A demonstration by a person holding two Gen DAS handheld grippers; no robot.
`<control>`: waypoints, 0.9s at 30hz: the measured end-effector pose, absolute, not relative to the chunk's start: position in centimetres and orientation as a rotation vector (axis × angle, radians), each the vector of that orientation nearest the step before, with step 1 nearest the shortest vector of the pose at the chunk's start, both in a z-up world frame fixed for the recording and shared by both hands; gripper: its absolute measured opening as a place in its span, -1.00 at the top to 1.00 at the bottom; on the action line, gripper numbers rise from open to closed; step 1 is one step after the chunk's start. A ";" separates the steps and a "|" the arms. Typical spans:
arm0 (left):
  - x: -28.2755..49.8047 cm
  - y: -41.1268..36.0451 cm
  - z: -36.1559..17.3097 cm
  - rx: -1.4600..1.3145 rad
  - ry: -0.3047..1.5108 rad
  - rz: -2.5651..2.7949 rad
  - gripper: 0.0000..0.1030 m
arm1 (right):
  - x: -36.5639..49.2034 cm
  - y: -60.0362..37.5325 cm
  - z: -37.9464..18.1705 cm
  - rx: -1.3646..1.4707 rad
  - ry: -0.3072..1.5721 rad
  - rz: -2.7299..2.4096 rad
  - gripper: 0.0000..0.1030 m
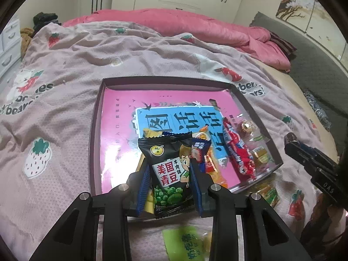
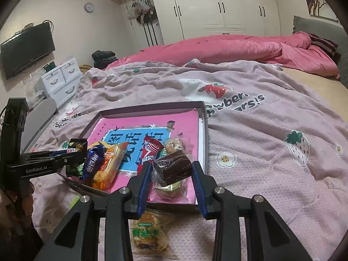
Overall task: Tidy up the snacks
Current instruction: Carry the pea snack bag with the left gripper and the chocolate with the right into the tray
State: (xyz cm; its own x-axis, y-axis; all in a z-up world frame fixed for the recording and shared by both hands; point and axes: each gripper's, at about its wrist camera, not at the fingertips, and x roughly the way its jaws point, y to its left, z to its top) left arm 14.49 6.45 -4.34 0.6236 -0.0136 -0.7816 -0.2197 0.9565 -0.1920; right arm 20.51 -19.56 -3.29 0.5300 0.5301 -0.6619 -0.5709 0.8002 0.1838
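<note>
Over tray, left gripper [image 1: 170, 169]: jaws clamped on black green-pea snack packet [image 1: 168, 174].
Right gripper [image 2: 171, 174]: jaws closed on clear-wrapped brown cake [image 2: 174, 168].
Shallow dark-rimmed tray [image 1: 95, 130]: red wafer bar [image 1: 238, 150], orange packet [image 2: 108, 165].

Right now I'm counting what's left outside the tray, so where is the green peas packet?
The green peas packet is pinched in the left gripper, held over the tray's near edge, just left of the blue packet.
</note>
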 end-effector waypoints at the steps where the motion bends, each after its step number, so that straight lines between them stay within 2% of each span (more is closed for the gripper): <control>1: 14.5 6.6 -4.4 -0.283 0.894 0.121 0.31 | 20.6 -19.5 -3.4 -0.061 0.773 0.657 0.28; 27: 14.7 8.0 -5.4 -0.279 0.925 0.177 0.31 | 22.0 -18.5 -5.3 -0.101 0.823 0.604 0.27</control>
